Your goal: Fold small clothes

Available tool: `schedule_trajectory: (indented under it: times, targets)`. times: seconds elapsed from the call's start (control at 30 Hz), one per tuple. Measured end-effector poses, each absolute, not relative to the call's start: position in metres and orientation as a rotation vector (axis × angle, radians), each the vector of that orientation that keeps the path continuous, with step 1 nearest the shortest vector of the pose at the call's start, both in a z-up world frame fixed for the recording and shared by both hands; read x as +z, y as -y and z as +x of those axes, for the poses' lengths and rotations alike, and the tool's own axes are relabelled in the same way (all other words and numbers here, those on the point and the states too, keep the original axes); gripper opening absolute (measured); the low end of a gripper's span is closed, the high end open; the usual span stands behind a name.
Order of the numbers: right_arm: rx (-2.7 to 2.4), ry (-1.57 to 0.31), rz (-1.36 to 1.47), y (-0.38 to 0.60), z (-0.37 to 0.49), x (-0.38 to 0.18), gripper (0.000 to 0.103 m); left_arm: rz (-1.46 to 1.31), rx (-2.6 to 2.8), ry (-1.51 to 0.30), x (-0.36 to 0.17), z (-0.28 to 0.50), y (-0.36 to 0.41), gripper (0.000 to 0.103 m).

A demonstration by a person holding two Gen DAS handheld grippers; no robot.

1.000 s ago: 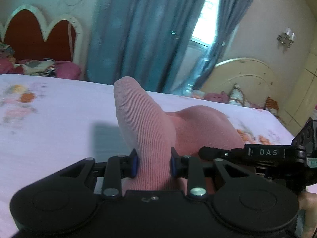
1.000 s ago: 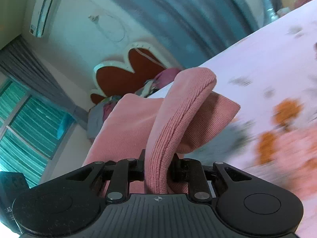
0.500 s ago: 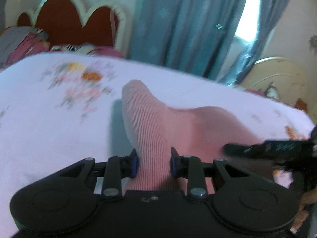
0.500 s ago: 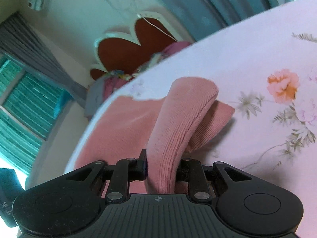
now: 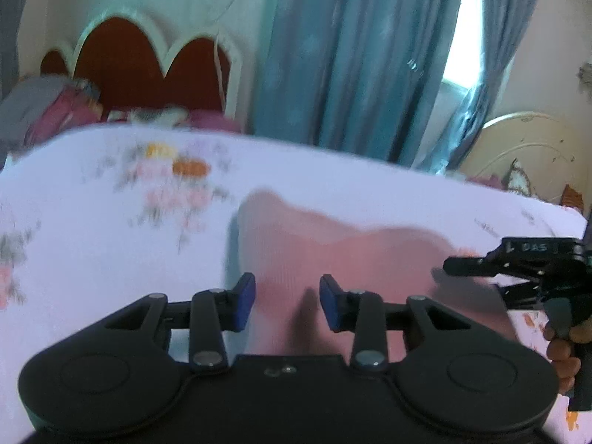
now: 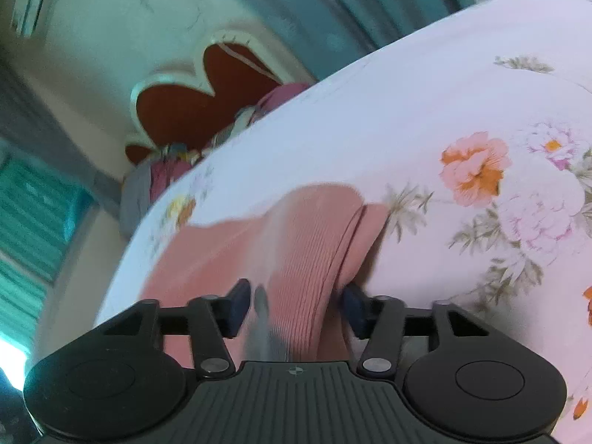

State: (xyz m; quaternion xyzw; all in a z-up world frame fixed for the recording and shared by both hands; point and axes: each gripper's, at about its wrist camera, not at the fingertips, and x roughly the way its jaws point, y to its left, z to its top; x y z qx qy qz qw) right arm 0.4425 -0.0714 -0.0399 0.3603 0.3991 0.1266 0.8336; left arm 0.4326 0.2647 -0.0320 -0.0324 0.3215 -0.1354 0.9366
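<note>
A pink ribbed garment (image 5: 333, 255) lies folded on the white flowered bed sheet (image 5: 92, 259). My left gripper (image 5: 288, 301) hovers low over the garment's near edge. Its jaws are opening, with cloth between the blue pads (image 5: 246, 301) but no visible squeeze. In the right wrist view, a ridge of the pink garment (image 6: 303, 259) runs between the jaws of my right gripper (image 6: 296, 307). These jaws are opening too, with a gap at the left pad (image 6: 238, 307). The right gripper (image 5: 455, 266) also shows at the right of the left wrist view, over the garment's far side.
A red headboard (image 5: 140, 70) with white trim and a pile of bedding (image 5: 48, 111) stand at the far end. Blue curtains (image 5: 351, 55) hang behind the bed, beside a cream headboard (image 5: 525, 148). A hand (image 5: 562, 351) holds the right gripper's handle.
Both grippers sank toward the sheet with the garment. The upright folds they pinched have slumped flat, and both pairs of jaws have widened, the right one most.
</note>
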Motion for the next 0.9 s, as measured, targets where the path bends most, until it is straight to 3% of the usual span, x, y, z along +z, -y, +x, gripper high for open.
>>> schedule_trajectory:
  times: [0.2, 0.3, 0.37, 0.47, 0.6, 0.67, 0.9]
  targets:
    - [0.241, -0.861, 0.779, 0.072, 0.469, -0.04, 0.054, -0.039, -0.332, -0.665, -0.033, 0.47, -0.243, 0.036]
    - [0.226, -0.843, 0.692, 0.062, 0.476, -0.033, 0.028, -0.027, -0.334, -0.686, -0.043, 0.492, -0.235, 0.036]
    - [0.226, -0.816, 0.616, 0.056, 0.474, -0.029, 0.025, -0.024, -0.326, -0.699, -0.05, 0.5, -0.233, 0.036]
    - [0.179, -0.799, 0.468, 0.047, 0.473, -0.037, 0.023, -0.034, -0.303, -0.738, -0.068, 0.514, -0.233, 0.034]
    - [0.155, -0.811, 0.532, 0.053, 0.475, -0.051, 0.025, -0.024, -0.262, -0.734, -0.073, 0.517, -0.229, 0.036]
    - [0.129, -0.799, 0.507, 0.053, 0.468, -0.042, 0.032, -0.002, -0.256, -0.724, -0.064, 0.51, -0.227, 0.034]
    - [0.167, -0.706, 0.377, 0.04, 0.414, 0.007, 0.032, -0.01, -0.283, -0.69, -0.037, 0.448, -0.247, 0.036]
